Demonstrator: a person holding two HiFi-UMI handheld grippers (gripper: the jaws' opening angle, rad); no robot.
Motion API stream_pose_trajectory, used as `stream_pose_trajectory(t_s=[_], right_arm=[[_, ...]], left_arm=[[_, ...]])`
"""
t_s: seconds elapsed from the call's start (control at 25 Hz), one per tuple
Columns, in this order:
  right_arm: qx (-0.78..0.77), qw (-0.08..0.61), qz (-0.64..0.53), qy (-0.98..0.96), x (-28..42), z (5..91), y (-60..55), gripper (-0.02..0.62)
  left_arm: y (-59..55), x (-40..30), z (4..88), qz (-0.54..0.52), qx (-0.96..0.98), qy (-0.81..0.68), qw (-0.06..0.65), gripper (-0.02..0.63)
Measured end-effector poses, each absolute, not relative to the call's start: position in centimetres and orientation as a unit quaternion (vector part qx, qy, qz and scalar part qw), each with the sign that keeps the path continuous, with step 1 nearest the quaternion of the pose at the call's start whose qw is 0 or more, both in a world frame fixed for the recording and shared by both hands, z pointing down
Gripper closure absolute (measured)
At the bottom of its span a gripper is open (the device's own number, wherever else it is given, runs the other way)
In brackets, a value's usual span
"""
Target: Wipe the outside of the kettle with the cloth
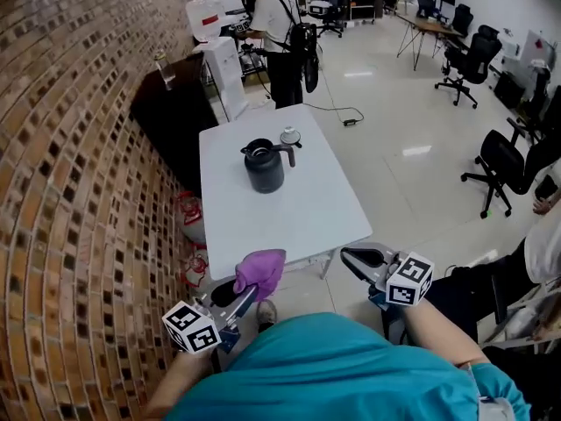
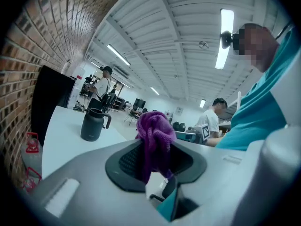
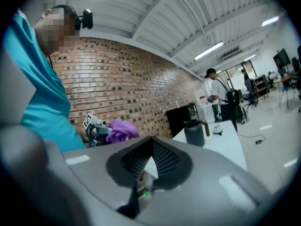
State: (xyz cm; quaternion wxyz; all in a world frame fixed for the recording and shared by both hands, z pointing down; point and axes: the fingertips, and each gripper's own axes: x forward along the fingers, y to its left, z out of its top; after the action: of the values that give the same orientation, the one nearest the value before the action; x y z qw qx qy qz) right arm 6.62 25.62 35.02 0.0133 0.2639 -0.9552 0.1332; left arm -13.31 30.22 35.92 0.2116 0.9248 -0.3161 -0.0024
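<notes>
Purple cloth [image 1: 260, 272], dark grey kettle [image 1: 264, 167]

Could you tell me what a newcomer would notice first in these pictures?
The purple cloth stands out first, clamped in the left gripper near the table's front edge. Next comes the dark kettle, upright on the white table beside the brick wall, a small lid lying next to it. The right gripper is shut on nothing.

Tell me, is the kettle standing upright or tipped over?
Upright: the kettle stands on its base on the white table, opening upward.
</notes>
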Motion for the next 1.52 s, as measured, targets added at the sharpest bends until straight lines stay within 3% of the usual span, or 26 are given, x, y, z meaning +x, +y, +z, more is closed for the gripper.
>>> stream_pose_trajectory(t_s=[0.32, 0.64, 1.0, 1.52], right_arm=[[0.312, 0.046, 0.15, -0.937, -0.6, 33.6, 12.6, 0.592], [0.29, 0.06, 0.197, -0.935, -1.1, 36.8, 5.9, 0.592], [0.2, 0.069, 0.206, -0.955, 1.7, 39.6, -0.4, 0.592], [0.259, 0.102, 0.214, -0.936, 1.4, 42.7, -4.5, 0.592]], left_arm=[[14.1, -19.7, 38.0, 0.061, 0.941, -0.253, 0.218, 0.483], [2.7, -16.3, 42.3, 0.111, 0.928, -0.253, 0.251, 0.483], [-3.2, -10.0, 47.7, 0.146, 0.88, -0.317, 0.323, 0.483], [-4.6, -11.9, 51.9, 0.136, 0.884, -0.269, 0.358, 0.483]])
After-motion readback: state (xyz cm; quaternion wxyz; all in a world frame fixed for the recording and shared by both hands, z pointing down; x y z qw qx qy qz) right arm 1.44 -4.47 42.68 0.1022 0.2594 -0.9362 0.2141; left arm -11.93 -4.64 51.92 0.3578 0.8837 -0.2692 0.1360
